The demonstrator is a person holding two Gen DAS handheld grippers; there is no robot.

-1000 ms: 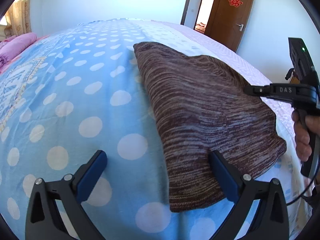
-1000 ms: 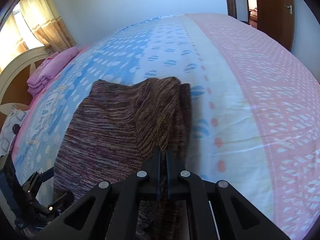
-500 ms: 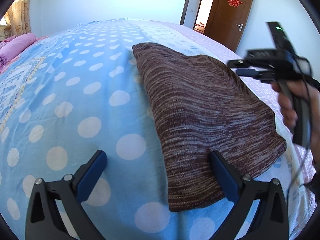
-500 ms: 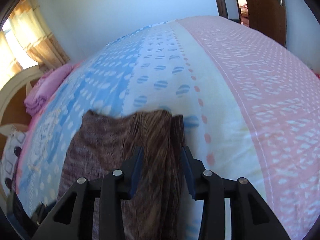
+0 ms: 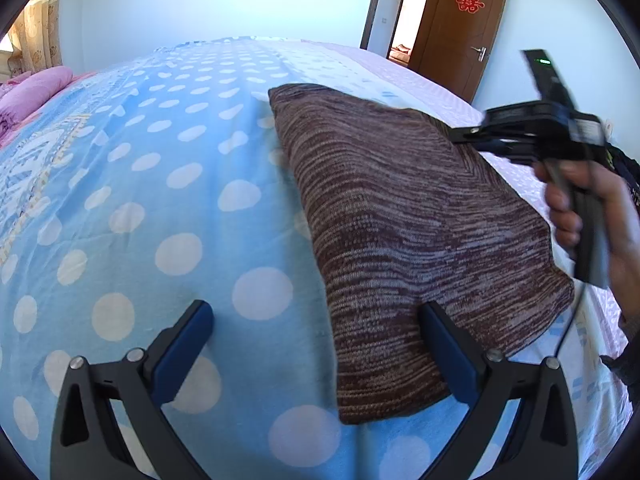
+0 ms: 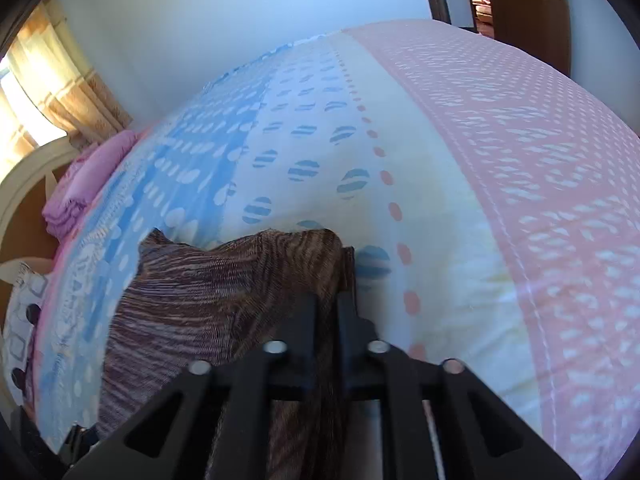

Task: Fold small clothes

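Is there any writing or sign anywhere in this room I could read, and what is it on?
"囍": a red double-happiness sign on the brown door, seen from the left wrist.
A label on the body of the right tongs: blurred, not readable.
Pale lettering woven into the bedspread near its pink edge: too distorted to read.
The brown knit garment shows no tag or print. The right wrist view shows no readable text.

A polka-dot bedspread [image 5: 168,184], pink pillow [image 6: 86,182] and brown door [image 5: 460,28].

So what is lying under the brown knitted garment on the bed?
The brown knitted garment lies on the polka-dot bedsheet, which shows all around it. Anything else beneath is covered. The right gripper pinches its far edge.
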